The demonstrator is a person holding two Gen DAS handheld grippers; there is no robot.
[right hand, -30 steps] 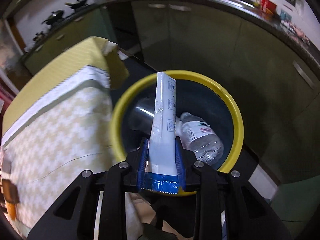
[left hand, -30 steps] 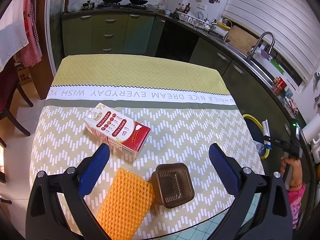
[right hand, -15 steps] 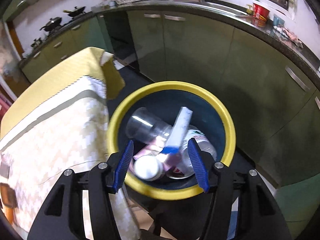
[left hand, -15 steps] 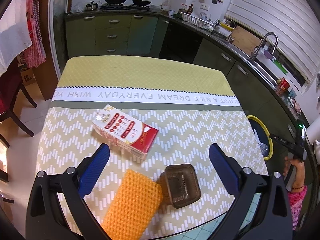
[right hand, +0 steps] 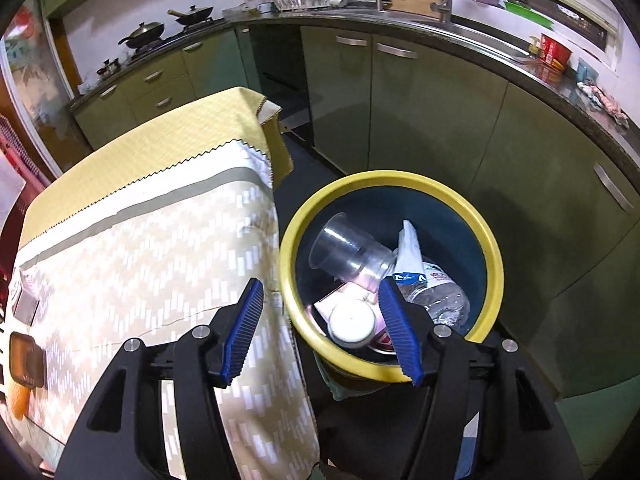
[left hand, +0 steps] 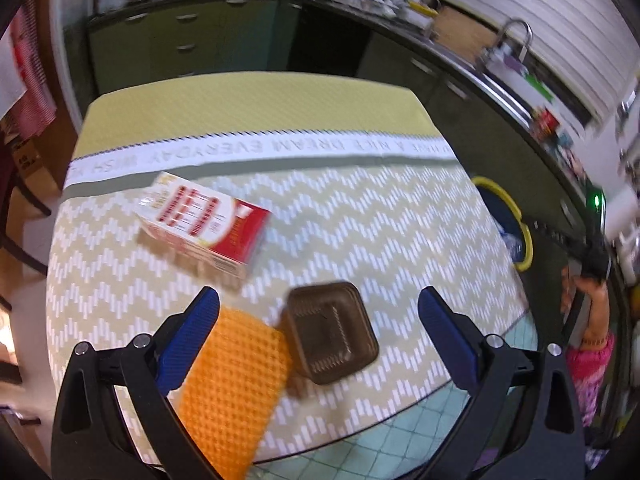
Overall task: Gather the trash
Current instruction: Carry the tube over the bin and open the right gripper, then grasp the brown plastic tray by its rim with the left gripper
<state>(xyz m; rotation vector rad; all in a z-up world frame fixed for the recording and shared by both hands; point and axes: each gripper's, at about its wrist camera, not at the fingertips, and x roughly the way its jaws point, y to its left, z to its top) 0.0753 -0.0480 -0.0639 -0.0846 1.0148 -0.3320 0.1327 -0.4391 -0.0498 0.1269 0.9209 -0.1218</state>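
Left gripper (left hand: pixel 318 312): wide, empty, above tray (left hand: pixel 334 338) at lower centre | Right gripper (right hand: pixel 320 330): wide, empty, over bin (right hand: pixel 490 258) at centre-right | Table trash: box (left hand: pixel 206 226), tray, sponge (left hand: pixel 232 392) | Risk: tray touches sponge; a loose grasp may drag both.

Left wrist view motion-blurred: print on the red-and-white carton (left hand: pixel 204 226) unreadable. Orange sponge (left hand: pixel 232 392) cut off at bottom edge. Yellow-rimmed bin (left hand: pixel 516 224) mid right, mostly hidden behind the table (left hand: pixel 360 208) edge. Right wrist view: brown tray (right hand: pixel 26 358) and sponge at lower left clipped by fisheye rim; bottle (right hand: pixel 436 294) label too small to read.
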